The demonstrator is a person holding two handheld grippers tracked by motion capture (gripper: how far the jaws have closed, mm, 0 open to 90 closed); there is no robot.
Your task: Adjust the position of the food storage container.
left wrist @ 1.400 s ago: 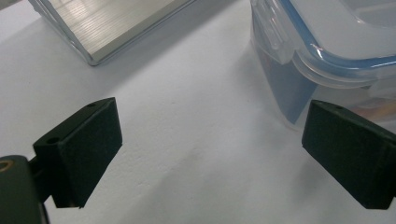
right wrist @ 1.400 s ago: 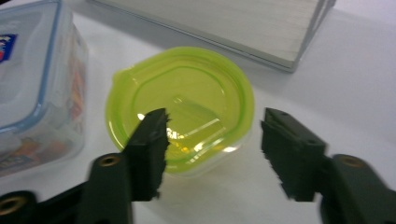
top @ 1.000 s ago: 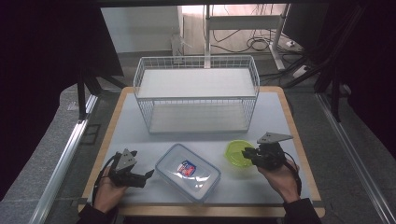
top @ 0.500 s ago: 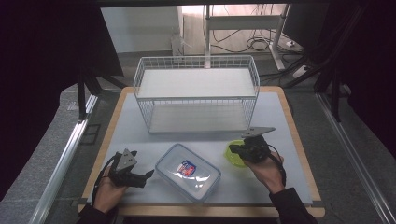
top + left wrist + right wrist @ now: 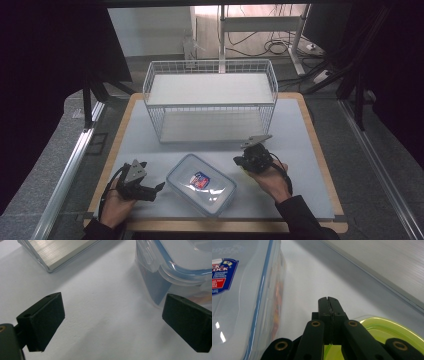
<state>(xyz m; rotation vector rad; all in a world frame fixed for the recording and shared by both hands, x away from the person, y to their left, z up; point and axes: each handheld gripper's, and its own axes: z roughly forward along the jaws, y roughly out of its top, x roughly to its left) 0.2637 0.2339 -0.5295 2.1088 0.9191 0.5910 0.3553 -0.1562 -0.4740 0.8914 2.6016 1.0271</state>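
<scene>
The high view is bright at the centre, where overhead light falls on the white table, and drops to near black at both sides — detail is soft throughout. In the gripper views soft shadows lie on the mat, small glints sit on the clear container, and near parts blur.

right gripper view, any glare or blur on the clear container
Right gripper view: small bright glints on the clear container lid, its near edge soft, the label still readable. Left gripper view: the container is sharp, casting a soft shadow. High view: a pale reflection on its lid.
</scene>
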